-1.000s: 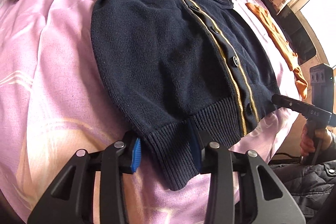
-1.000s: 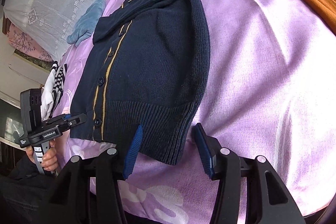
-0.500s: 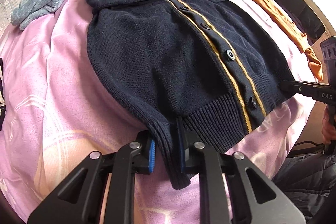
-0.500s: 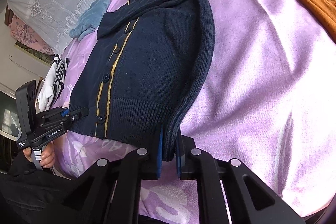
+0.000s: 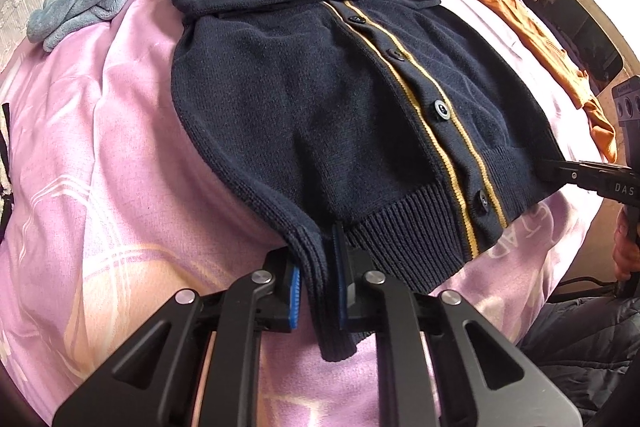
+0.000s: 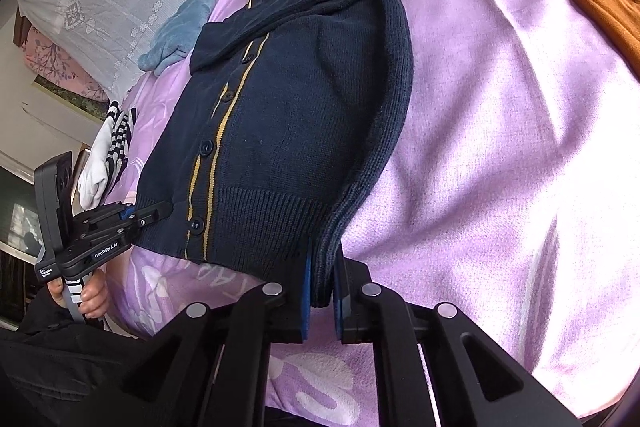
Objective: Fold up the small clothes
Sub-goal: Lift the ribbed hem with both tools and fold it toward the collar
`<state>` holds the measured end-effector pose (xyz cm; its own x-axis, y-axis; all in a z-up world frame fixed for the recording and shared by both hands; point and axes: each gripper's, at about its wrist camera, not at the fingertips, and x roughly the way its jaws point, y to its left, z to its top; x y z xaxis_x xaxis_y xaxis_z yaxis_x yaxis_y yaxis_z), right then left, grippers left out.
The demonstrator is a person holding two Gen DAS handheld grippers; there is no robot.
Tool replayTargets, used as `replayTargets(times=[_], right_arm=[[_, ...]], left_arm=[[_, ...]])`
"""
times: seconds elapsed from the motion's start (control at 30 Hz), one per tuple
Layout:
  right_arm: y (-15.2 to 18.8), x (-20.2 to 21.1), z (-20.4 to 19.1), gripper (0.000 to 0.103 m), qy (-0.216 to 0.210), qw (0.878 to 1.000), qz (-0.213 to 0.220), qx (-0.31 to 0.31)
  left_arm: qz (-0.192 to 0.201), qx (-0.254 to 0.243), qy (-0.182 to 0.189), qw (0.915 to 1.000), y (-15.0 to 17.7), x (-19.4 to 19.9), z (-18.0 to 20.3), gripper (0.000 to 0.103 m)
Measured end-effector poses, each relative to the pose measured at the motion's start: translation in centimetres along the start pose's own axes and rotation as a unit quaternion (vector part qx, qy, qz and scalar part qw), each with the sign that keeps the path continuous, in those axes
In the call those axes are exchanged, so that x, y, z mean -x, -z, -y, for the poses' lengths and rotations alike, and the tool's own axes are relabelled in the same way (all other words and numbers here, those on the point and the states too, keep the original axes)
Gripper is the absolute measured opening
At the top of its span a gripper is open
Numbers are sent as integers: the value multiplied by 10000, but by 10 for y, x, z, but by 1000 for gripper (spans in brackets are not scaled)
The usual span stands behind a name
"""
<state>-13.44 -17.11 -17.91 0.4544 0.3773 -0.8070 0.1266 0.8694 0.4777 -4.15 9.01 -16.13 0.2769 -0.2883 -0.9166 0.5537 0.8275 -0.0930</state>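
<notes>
Since both hem corners must lift together for the fold, left gripper (image 5: 316, 291) and right gripper (image 6: 322, 291) jaws pinch the navy cardigan (image 5: 320, 99) hem on the bed (image 5: 100, 147).

The matte black, angular left gripper (image 5: 316, 291) carries round silver screws and ribbed blue pads (image 5: 295, 291). The matching black right gripper (image 6: 322, 291) does too. White "GenRobot.AI" lettering marks the left gripper's side. The person wears a dark quilted jacket (image 5: 580, 339).
</notes>
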Motion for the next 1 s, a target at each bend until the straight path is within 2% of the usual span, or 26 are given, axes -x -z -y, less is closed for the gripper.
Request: replayTargets(times=[0.07,0.17,0.33,0.63,0.7,0.77,1.0], right_arm=[[0,-1,2,10,-26,10000,-34,-26],[1,-4,5,16,-42,9999,-119,-95],[3,-4,8,16,-84,9998,-142,-143],[-2,-6,9,17,-107,9997,-161,-126],[-2,-5,7,9,-132,9998,-128,-74],[-3,0,3,8,-126,9999,-78,30],[-17,29,-2,8,-529,9984,200,-57]], left_arm=[[-41,24,3,10000,0,-2,-1,14],[-151,29,33,9999,1,-7,-1,18],[-103,279,436,9986,6,-5,-11,18],[-161,446,722,9963,11,-6,-19,18],[-162,451,771,9959,11,-5,-20,17],[-65,423,805,9958,10,-1,-19,9],[266,501,858,9947,2,26,-21,7]])
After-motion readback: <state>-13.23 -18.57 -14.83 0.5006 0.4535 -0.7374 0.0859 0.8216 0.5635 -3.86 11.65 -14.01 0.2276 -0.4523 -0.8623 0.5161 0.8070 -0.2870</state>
